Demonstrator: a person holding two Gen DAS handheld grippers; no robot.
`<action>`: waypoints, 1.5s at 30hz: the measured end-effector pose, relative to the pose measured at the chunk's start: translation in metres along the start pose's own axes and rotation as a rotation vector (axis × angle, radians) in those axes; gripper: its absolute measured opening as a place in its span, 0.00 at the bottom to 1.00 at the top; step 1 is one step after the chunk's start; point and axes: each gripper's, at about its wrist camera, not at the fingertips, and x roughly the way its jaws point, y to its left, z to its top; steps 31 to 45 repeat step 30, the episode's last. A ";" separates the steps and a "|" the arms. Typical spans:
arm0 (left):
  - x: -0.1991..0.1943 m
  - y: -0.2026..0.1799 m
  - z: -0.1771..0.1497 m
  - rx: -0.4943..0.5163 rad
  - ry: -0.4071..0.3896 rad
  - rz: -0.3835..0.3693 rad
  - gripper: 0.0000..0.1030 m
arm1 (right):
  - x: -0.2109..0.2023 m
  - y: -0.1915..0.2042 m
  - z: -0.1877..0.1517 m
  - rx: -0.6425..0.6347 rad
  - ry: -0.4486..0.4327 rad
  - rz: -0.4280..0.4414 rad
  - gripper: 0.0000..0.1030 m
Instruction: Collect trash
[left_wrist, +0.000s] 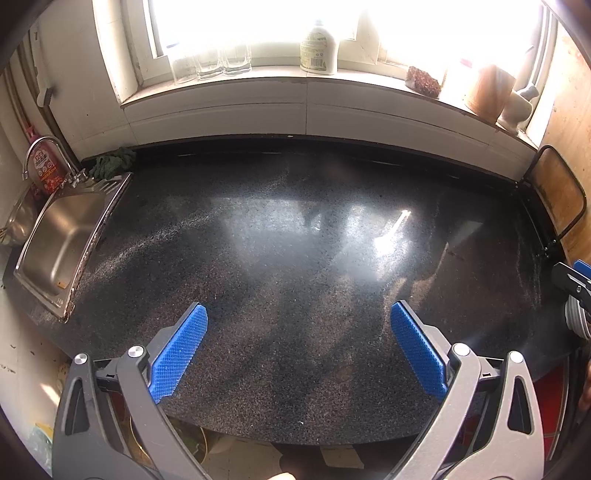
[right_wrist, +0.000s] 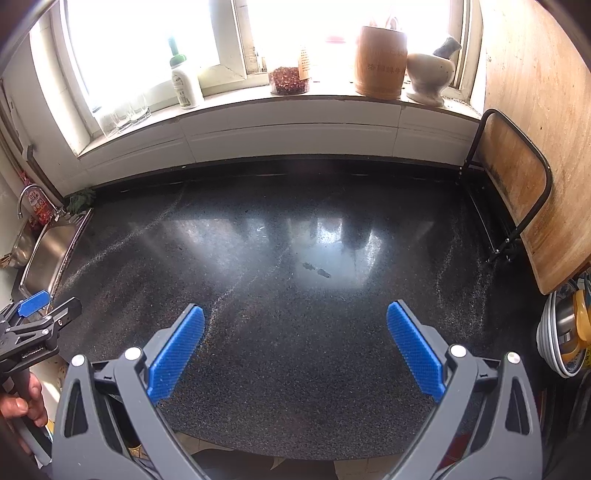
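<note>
Over the near edge of the bench (left_wrist: 295, 258) you hold left tool (left_wrist: 299, 345) and right tool (right_wrist: 295, 345) agape, empty; no trash visible, only small specks (right_wrist: 316, 269) mid-bench, so you risk pinching bare stone.

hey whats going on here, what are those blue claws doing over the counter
A person holds a claw in each hand over a dark speckled counter. The left claw and right claw are both open and hold nothing. No trash shows on the counter; there are only a few small smears near the middle. A sink sits at the left, a cutting board leans at the right, and a bottle, glasses and a wooden jar stand on the sill.
</note>
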 end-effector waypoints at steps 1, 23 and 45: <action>0.000 0.001 0.000 -0.002 0.001 0.001 0.94 | 0.000 0.001 0.000 0.000 0.000 0.000 0.93; 0.015 0.004 0.012 0.015 0.017 -0.028 0.94 | 0.010 0.005 0.005 0.005 0.018 -0.015 0.93; 0.037 0.002 0.015 0.035 0.068 -0.040 0.94 | 0.023 0.000 0.006 0.007 0.041 -0.014 0.93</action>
